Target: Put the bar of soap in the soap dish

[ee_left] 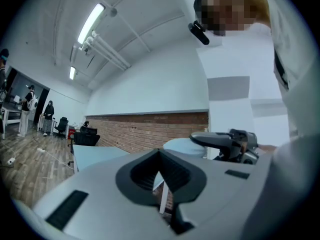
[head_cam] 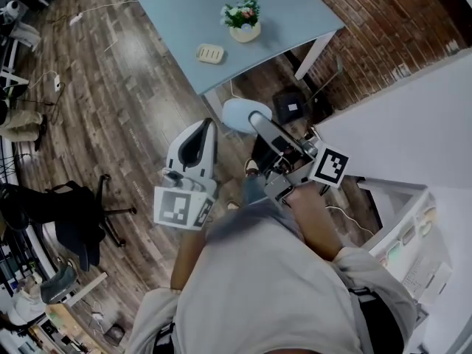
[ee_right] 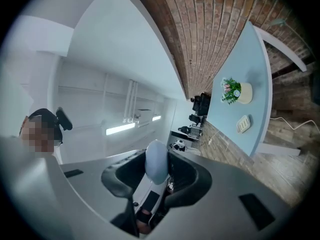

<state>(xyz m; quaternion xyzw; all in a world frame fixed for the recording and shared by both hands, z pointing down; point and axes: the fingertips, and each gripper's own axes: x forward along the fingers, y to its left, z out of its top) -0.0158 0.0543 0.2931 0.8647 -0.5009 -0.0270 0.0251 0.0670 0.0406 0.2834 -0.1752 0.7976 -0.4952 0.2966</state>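
A pale blue oval bar of soap [head_cam: 244, 113] sits between the jaws of my right gripper [head_cam: 255, 122], which is shut on it over the wooden floor, short of the table. In the right gripper view the soap [ee_right: 156, 165] stands upright between the pads. The cream soap dish [head_cam: 211, 53] lies on the light blue table [head_cam: 177, 9] ahead, near the front edge; the right gripper view shows the dish [ee_right: 243, 124] as well. My left gripper [head_cam: 196, 143] is beside the right one, jaws together and holding nothing.
A potted flower [head_cam: 244, 21] stands on the table right of the dish. A brick wall [head_cam: 383, 28] runs behind. A black office chair [head_cam: 92, 212] is at the left, a white shelf unit [head_cam: 413, 234] at the right. Cables lie on the floor.
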